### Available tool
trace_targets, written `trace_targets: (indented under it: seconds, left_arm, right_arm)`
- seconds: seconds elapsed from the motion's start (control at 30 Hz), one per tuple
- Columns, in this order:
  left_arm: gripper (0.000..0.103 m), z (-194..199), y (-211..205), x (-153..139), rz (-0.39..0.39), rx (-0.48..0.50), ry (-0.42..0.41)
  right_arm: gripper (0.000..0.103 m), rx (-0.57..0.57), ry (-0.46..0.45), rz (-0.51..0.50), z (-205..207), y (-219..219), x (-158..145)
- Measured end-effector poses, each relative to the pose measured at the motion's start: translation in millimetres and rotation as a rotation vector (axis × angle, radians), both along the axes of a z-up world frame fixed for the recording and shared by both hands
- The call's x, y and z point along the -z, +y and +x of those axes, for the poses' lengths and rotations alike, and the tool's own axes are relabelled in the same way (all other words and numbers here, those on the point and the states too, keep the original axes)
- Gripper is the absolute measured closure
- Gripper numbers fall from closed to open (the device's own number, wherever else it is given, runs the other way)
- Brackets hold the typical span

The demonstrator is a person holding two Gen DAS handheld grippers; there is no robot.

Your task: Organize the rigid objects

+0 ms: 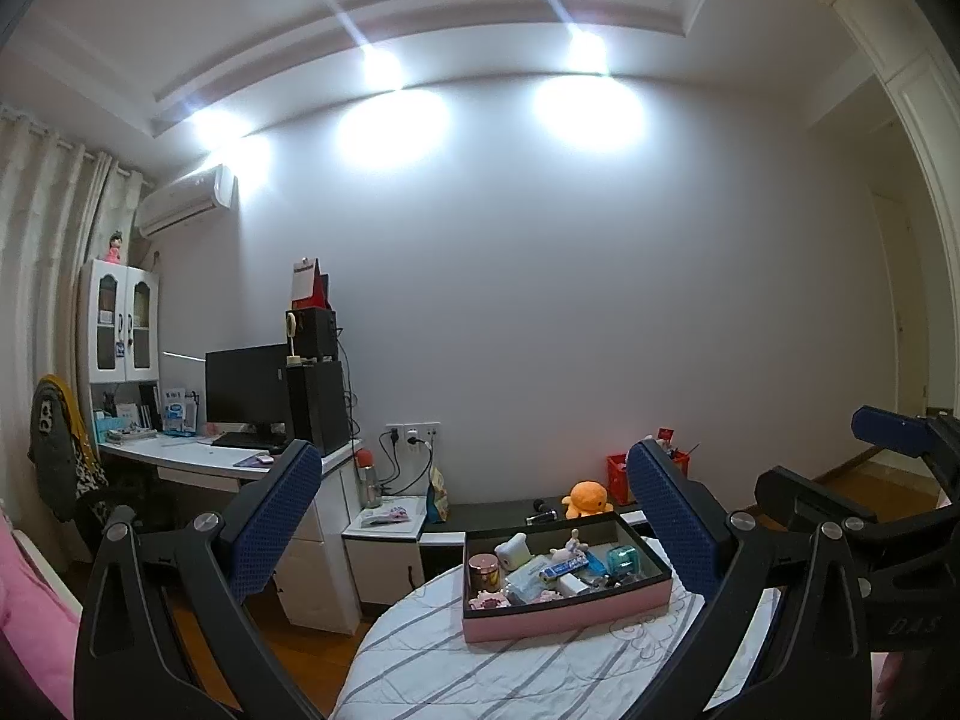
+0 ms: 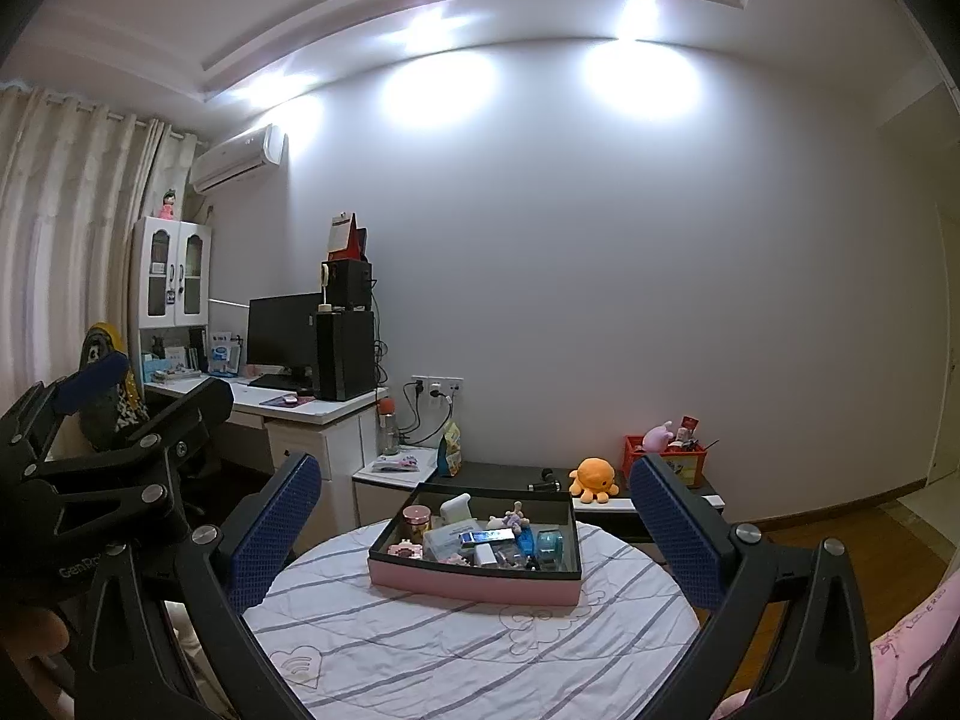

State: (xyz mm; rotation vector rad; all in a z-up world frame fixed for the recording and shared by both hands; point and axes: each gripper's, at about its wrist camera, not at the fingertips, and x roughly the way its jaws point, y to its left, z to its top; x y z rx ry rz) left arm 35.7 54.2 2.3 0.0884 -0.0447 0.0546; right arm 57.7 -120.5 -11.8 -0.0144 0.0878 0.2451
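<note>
A pink box with a black rim (image 1: 558, 612) (image 2: 474, 583) stands on a round table with a striped white cloth (image 2: 432, 642) (image 1: 456, 666). Inside lie several small items: a rose-gold lidded jar (image 1: 483, 570) (image 2: 416, 519), a white roll (image 1: 513, 551), a blue tube (image 2: 487, 537), a teal tape holder (image 1: 624, 561) (image 2: 549, 546) and little figurines. My left gripper (image 1: 474, 468) is open and empty, held well short of the box. My right gripper (image 2: 474, 480) is open and empty too, also back from the table. The right gripper (image 1: 888, 432) shows at the left wrist view's right edge.
A white desk (image 2: 300, 408) with a monitor, speakers and a cabinet lines the left wall, a draped chair (image 1: 60, 456) beside it. A low dark bench (image 2: 516, 474) behind the table carries an orange plush (image 2: 593, 480) and a red crate (image 2: 666, 459). Pink fabric (image 2: 912, 654) lies near right.
</note>
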Motion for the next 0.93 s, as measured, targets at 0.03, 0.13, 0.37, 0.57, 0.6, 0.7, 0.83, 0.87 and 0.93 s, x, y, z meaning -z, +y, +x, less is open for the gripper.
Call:
trace_targets:
  seconds: [0.03,0.13,0.37,0.57,0.6,0.7,0.83,0.87,0.93]
  left_arm:
    - [0.000,-0.1,0.7,0.3,0.004,0.000,0.004]
    - [0.000,0.5,0.0,-1.1,0.014,-0.010,0.004]
    - [0.000,1.5,0.1,-1.8,0.018,-0.011,0.007]
    - [0.000,3.0,0.0,-1.3,0.022,-0.017,0.009]
    - [0.000,2.7,0.1,-1.0,0.021,-0.016,0.009]
    - [0.000,2.3,-1.3,-0.7,0.023,-0.016,0.008]
    - [0.000,2.6,-2.0,-0.2,0.022,-0.017,0.010]
    - [0.000,2.4,-1.9,0.2,0.022,-0.018,0.010]
    - [0.000,3.5,-2.8,0.7,0.021,-0.016,0.016]
  right_arm:
    - [0.000,0.001,0.001,-0.002,0.1,0.2,0.1]
    - [0.000,-0.001,0.007,-0.002,0.3,0.8,0.5]
    - [0.000,0.002,0.010,-0.008,-2.2,2.0,-0.3]
    - [0.000,0.003,0.012,-0.008,-3.0,3.1,-1.0]
    - [0.000,0.003,0.013,-0.008,-2.1,2.6,-1.0]
    - [0.000,0.001,0.014,-0.008,-1.8,2.2,-1.0]
    - [0.000,0.001,0.014,-0.008,-1.0,1.7,-1.1]
    - [0.000,0.001,0.016,-0.008,-0.9,1.6,-1.2]
    - [0.000,0.003,0.017,-0.008,-0.4,2.4,-0.6]
